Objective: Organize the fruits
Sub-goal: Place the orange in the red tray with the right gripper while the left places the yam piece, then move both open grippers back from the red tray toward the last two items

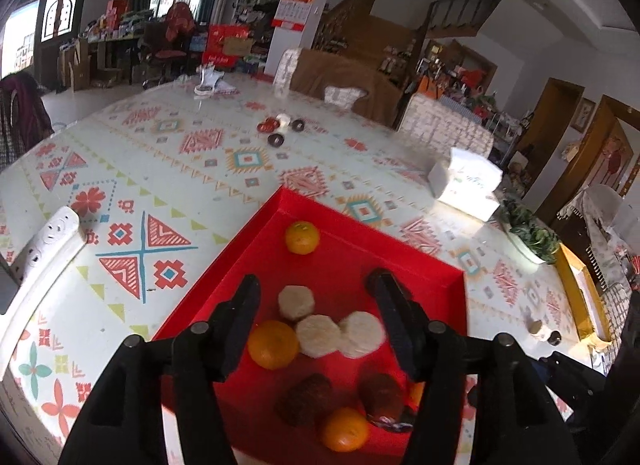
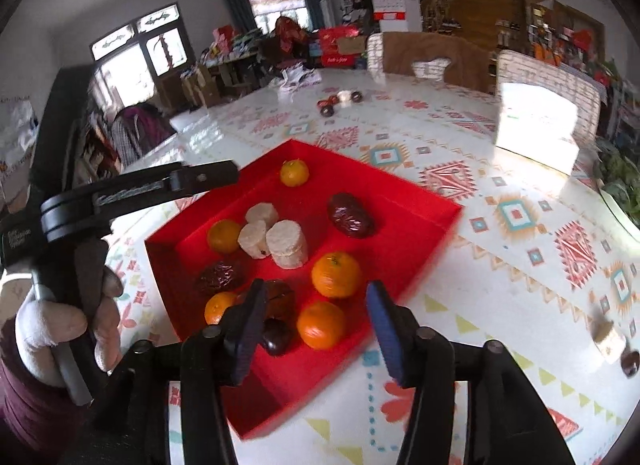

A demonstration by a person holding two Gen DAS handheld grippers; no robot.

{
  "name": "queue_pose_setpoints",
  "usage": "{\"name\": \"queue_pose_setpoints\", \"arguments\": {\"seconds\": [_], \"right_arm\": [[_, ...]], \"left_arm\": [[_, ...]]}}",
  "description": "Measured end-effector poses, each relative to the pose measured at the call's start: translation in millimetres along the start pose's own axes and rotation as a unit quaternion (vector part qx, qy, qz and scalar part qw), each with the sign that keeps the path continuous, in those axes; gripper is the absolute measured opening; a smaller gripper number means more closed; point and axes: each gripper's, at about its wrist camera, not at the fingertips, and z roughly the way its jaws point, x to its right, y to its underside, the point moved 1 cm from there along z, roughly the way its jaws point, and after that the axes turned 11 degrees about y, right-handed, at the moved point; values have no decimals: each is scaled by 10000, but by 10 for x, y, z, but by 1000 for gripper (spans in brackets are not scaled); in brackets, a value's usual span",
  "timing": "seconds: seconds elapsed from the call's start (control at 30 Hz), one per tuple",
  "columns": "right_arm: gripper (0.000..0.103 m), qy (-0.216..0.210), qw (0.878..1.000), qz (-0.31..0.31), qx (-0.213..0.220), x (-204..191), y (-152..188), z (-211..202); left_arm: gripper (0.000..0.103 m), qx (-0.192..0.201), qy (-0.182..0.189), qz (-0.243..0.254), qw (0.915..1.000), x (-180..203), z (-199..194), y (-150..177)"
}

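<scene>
The left gripper (image 1: 316, 289) hung over the red tray (image 1: 352, 257), its jaws spread wide and holding nothing. Between them lay three pale round slices (image 1: 320, 335), clustered and touching; an orange (image 1: 273, 343) sat against the slices by the left jaw. Nearer the camera lay two dark dates (image 1: 308, 397) and another orange (image 1: 345, 429), and beyond the jaws a lone small orange (image 1: 302, 237) rested near the tray's far corner.

The right gripper (image 2: 316, 301) also stood with its jaws spread and empty, low over the near edge of the tray. Two oranges (image 2: 336, 268) lay between its jaws, dark dates sat by its left jaw, and one date (image 2: 350, 215) lay farther off, beyond the slices.

Outside the tray, on the patterned counter (image 1: 168, 169), were a white power strip (image 1: 48, 241) to the left of the left jaws, a tissue pack (image 1: 466, 181) to the far right, and small red and dark pieces (image 1: 280, 129) far ahead.
</scene>
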Motion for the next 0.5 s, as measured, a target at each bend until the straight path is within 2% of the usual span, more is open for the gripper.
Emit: {"name": "queue_pose_setpoints", "arguments": {"seconds": [0.17,0.27,0.33,0.43,0.5], "right_arm": [[64,164,9988,422,168,298,125,-218],[64,283,9970,668,256,485,225,-333],[65,403,9955,793,318,602,295,-410],[66,527,9926,1015,409,780,399,-531],[66,609,9903,1150,493,900,479,-625]], "left_arm": [[71,289,-121,48,9995,221,-232,76],[81,502,-362,180,9979,412,-338,154],[82,665,-584,306,9956,553,-401,222],[87,1039,-1014,496,9882,774,-535,335],[96,1394,-1277,677,9796,941,-667,413]]}}
